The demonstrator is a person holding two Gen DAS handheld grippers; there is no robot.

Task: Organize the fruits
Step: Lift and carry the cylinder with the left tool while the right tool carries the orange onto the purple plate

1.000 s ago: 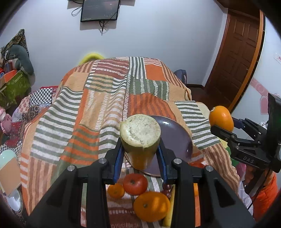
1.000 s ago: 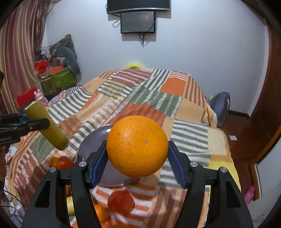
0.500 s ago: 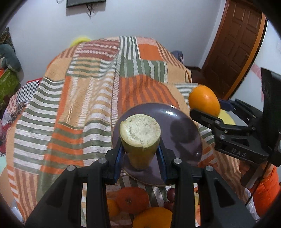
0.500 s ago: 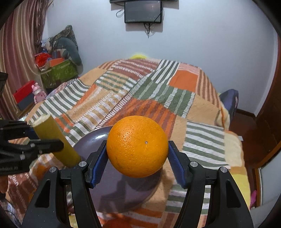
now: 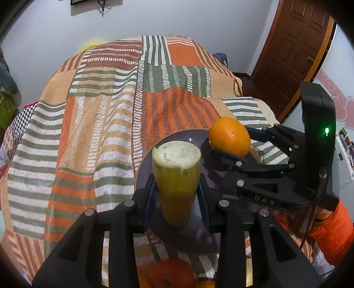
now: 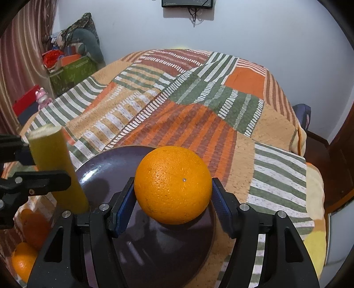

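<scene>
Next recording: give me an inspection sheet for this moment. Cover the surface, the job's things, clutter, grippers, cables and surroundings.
Surface: bed under a striped patchwork blanket.
Job's things: dark plate on the blanket; orange and yellow-green cut fruit piece both held over the plate; more oranges on the blanket at its near side.
Clutter: nothing seen on the blanket beyond the fruit.
Grippers: left gripper shut on the cut fruit piece; right gripper shut on the orange.
Cables: cords hang from the wall screen; thin cable runs along the right gripper.
Surroundings: wooden door; green box of belongings by the curtain.
</scene>
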